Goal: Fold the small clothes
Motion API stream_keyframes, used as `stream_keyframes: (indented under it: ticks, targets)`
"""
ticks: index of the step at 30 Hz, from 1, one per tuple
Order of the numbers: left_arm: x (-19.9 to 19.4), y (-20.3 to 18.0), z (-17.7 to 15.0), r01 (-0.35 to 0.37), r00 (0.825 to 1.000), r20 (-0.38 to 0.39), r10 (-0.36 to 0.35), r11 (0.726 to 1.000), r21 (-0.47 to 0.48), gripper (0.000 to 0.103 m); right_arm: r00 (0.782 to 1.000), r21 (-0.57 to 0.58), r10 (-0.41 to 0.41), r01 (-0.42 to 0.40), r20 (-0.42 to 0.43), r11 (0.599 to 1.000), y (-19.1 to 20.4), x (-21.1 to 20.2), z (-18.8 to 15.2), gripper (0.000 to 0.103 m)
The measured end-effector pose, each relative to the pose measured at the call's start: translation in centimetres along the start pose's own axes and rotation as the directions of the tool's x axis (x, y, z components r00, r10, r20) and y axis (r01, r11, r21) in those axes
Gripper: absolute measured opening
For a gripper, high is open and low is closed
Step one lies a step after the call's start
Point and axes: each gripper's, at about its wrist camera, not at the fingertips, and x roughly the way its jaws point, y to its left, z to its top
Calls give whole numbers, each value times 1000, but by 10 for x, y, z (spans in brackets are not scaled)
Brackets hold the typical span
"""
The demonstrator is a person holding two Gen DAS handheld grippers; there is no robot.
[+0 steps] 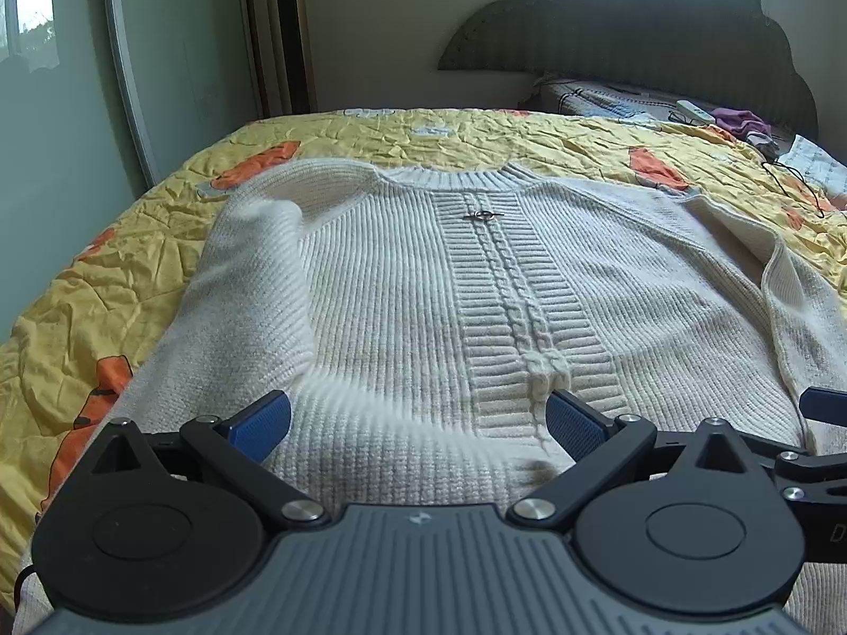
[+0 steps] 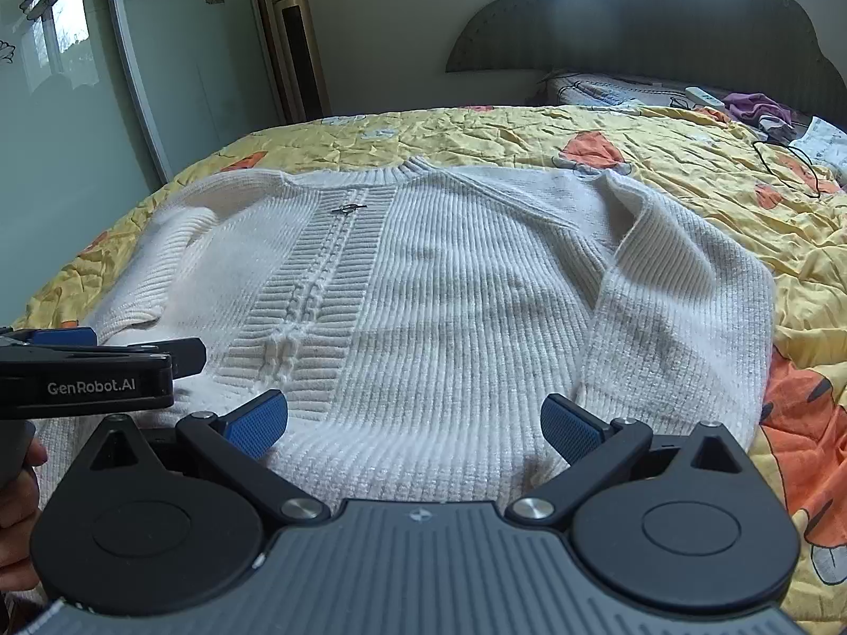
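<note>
While both grippers hover over its hem, a cream knit sweater (image 1: 476, 307) lies face up on a yellow patterned bedspread (image 1: 132, 275), neckline farthest from the tools and hem nearest, so its long axis runs straight ahead of each camera. Both sleeves are already folded in over the body, one along either edge. A cable braid (image 1: 521, 307) runs down the middle, with a small metal ornament (image 1: 483, 216) just below the collar.

Seen from the left wrist, the left gripper (image 1: 418, 420) has its blue pads spread wide, nothing between them, poised above the hem with the braid's end just ahead of its right finger. Seen from the right wrist, the right gripper (image 2: 415, 420) is likewise spread and empty, above the hem's right half, the folded right sleeve (image 2: 683, 307) ahead and to its right. The left tool's black body sits just to its left.

Each gripper appears nearest its own hem corner. The next fold probably calls for pinching the hem at both sides and carrying it forward toward the collar.

Beyond the sweater stand a dark headboard (image 1: 661, 26) and a tall gold floor unit (image 1: 288, 32).
</note>
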Motion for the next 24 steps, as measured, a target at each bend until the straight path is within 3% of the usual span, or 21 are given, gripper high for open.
stream_keyframes:
  ticks: [8, 18, 22, 24]
  targets:
    - [-2, -3, 1, -7, 1000, 18, 6, 1000, 18, 103, 1000, 3, 3, -3, -5, 1000, 0, 1, 1, 103]
    - [15, 10, 24, 82, 995, 58, -80, 996, -24, 103, 1000, 15, 9, -9, -14, 1000, 0, 3, 0, 103]
    - [50, 12, 42, 74, 997, -7, -74, 997, -18, 103, 1000, 12, 9, -9, -12, 1000, 0, 2, -1, 103]
    - [65, 17, 44, 35, 999, -40, -36, 999, -11, 103, 1000, 15, 9, -9, -12, 1000, -1, 2, -1, 103]
